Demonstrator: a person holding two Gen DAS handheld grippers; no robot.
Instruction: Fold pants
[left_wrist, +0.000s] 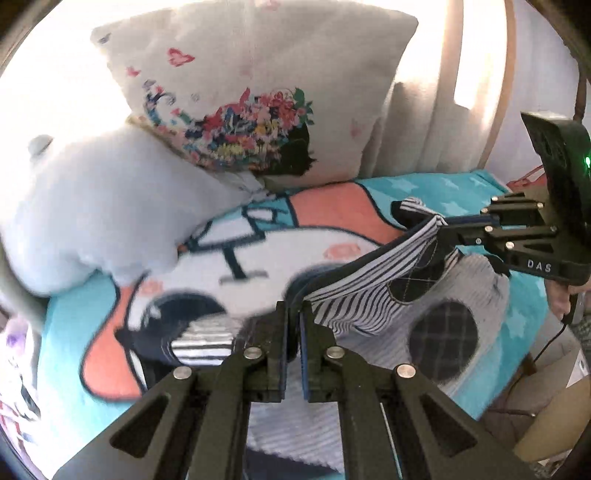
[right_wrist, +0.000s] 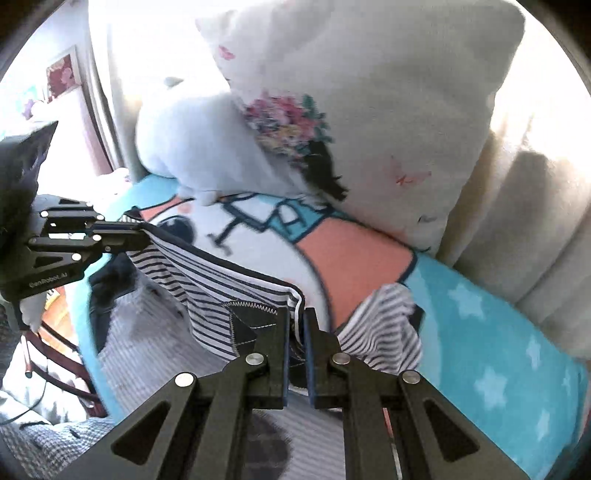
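Observation:
The pants (left_wrist: 362, 295) are white with navy stripes, a dark edge band and dark checked patches. Their upper edge hangs stretched between the two grippers, lifted off the bed. The rest of them, with a round checked patch (left_wrist: 443, 332), lies below on the blanket. My left gripper (left_wrist: 295, 317) is shut on the dark edge band. In the same view my right gripper (left_wrist: 441, 230) pinches the far corner. In the right wrist view my right gripper (right_wrist: 296, 321) is shut on the pants (right_wrist: 192, 266), with the left gripper (right_wrist: 142, 234) clamping the other corner at the left.
A turquoise blanket (left_wrist: 461, 192) with stars and a cartoon print covers the bed (right_wrist: 480, 332). A flower-print pillow (left_wrist: 258, 92) and a pale plush toy (left_wrist: 110, 203) lean at the head end. A cable and a wooden chair (left_wrist: 554, 424) are beside the bed.

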